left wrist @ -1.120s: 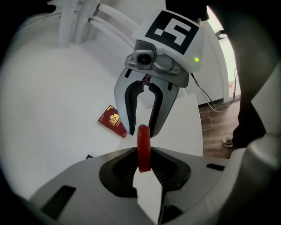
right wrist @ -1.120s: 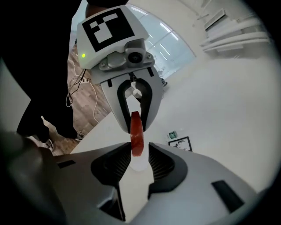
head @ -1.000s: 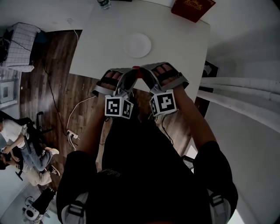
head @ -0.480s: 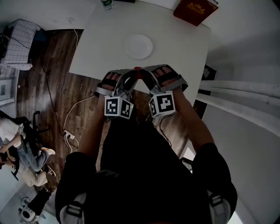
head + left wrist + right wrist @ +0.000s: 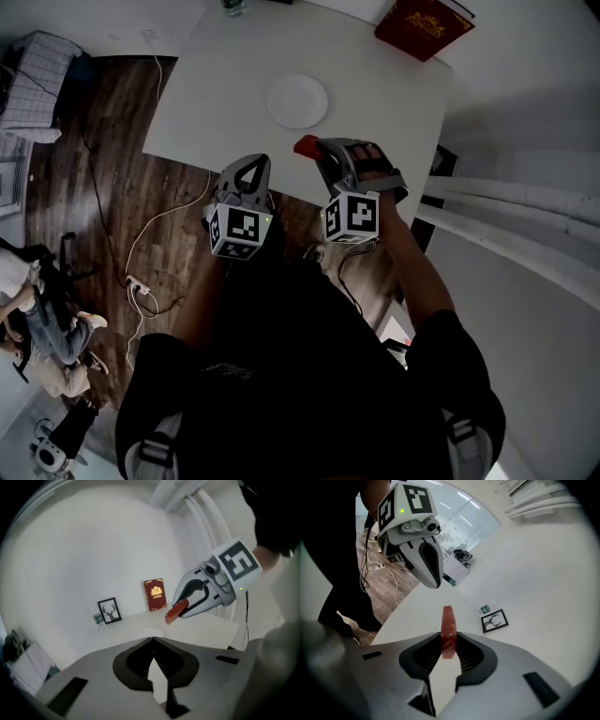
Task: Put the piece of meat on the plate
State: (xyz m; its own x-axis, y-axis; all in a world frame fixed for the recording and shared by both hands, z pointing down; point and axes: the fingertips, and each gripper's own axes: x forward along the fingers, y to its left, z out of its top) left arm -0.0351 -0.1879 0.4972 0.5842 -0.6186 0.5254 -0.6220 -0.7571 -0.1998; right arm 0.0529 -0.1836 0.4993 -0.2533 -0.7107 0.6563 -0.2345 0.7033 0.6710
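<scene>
Left gripper: jaws closed tip to tip, nothing between them. Right gripper: jaws clamped on the piece of meat, a red slab set on edge. Its long axis runs along the jaws and its free end juts past the tips toward the table, apparently over the near edge. Plate: white, farther in, well apart from the meat. Red book: far corner.

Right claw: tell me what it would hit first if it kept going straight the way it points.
Most likely the bare white table, just beyond the meat that the right claw grips. The framed picture sits off to the side of that line, though depth is unclear.
</scene>
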